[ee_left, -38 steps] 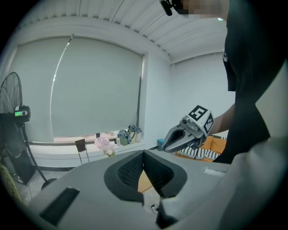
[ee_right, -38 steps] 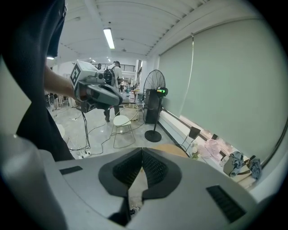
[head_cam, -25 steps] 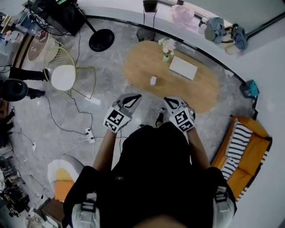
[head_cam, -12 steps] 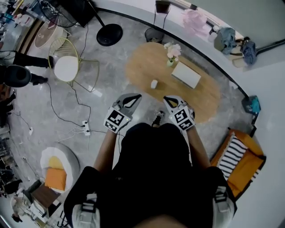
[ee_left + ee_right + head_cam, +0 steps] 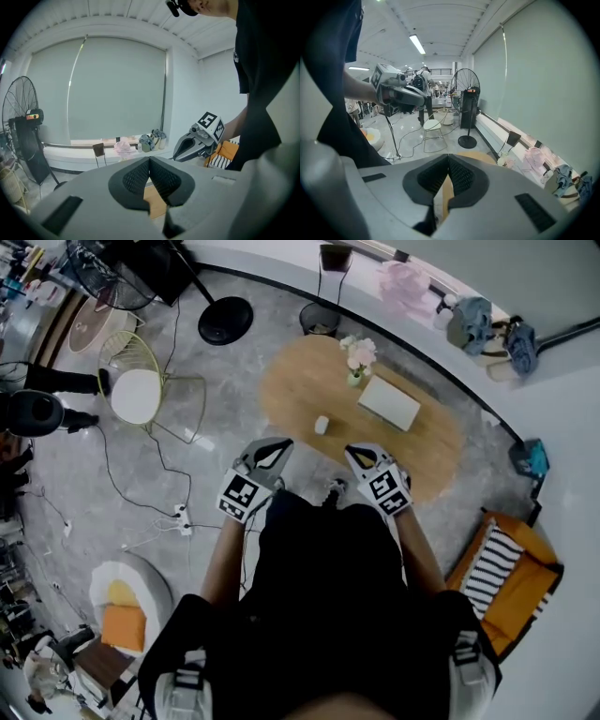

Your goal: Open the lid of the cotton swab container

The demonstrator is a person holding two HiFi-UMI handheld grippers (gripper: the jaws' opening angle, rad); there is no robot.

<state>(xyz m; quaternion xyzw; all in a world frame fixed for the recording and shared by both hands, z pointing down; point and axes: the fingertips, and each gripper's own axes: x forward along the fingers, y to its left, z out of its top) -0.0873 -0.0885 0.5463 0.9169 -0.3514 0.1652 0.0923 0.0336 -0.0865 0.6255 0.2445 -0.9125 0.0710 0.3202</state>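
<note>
A small white container (image 5: 322,425) stands on the near part of the oval wooden table (image 5: 422,442), seen from above in the head view. Both grippers are held in the air in front of the person's body, short of the table and well apart from the container. My left gripper (image 5: 283,442) is shut with nothing in it, its pads meeting in the left gripper view (image 5: 149,162). My right gripper (image 5: 352,452) is likewise shut and empty (image 5: 448,160). The container shows in neither gripper view.
On the table stand a vase of pale flowers (image 5: 357,356) and a flat white box (image 5: 388,402). A wire chair with a white seat (image 5: 137,395), a fan's round base (image 5: 225,321), floor cables (image 5: 178,517) and an orange striped sofa (image 5: 511,573) surround it.
The head view has shifted a little, so the table and floor sit slightly differently in the frame. Both grippers stay shut and hold about the same place before the body.
</note>
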